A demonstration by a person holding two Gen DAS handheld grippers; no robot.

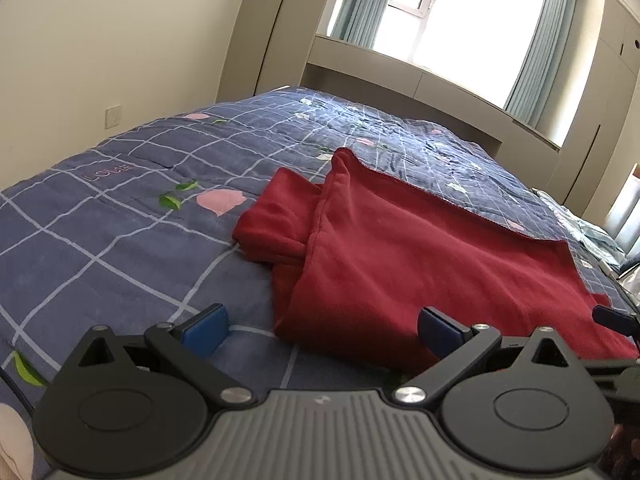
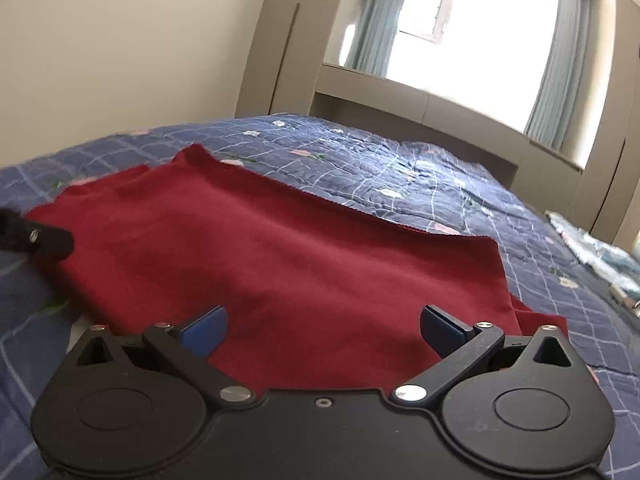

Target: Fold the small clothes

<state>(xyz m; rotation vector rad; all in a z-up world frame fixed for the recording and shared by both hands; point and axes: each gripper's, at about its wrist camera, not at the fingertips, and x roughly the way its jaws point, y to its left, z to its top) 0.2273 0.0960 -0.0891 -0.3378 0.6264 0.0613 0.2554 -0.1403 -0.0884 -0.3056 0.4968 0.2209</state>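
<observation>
Left gripper (image 1: 323, 330) held with jaws spread wide apart, nothing between the blue pads (image 1: 208, 330), low over the near left edge of the red garment (image 1: 400, 256). Right gripper (image 2: 323, 330) likewise spread wide and empty, poised just above the garment's (image 2: 280, 248) near edge, toward its right corner. Seen at the far right of the left wrist view, a dark fingertip of the other gripper; seen at the far left of the right wrist view, the matching dark tip of the left one. Lay mostly flat on the blue checked bedspread (image 1: 120, 220), folded over, with a bunched sleeve or flap sticking out on its left side and a thinner layer peeking out at its right corner. Printed with pink flowers (image 1: 220, 201) and green leaves. Farther off on the bed's right side, a crumpled pale blue cloth (image 2: 592, 256). Beyond the bed, a bright window (image 1: 460, 16) hung with pale blue curtains (image 1: 536, 56), beige cabinets around it
</observation>
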